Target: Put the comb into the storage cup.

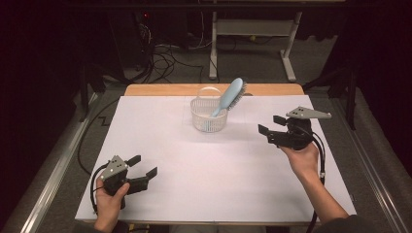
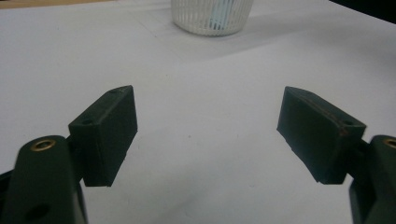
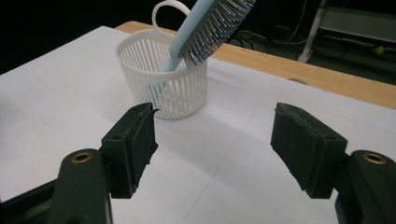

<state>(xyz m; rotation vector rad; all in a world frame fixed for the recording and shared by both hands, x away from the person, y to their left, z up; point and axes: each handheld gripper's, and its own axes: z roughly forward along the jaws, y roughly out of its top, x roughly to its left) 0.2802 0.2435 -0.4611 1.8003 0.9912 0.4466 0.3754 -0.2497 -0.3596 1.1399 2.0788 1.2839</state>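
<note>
The light-blue hairbrush is being propped handle-down in the white basket at the far middle of the bench. The right tongs are being held apart near the basket, empty. The left tongs are being held apart, well away.

We identify this place as a laboratory or test room set up for recording. We see a flat white work sheet laid over a light wooden tabletop, with grey metal rails along its sides. Beyond it, tangled black cables lie on a grey carpeted floor beside the white metal legs of a desk frame. The surroundings are dark.
</note>
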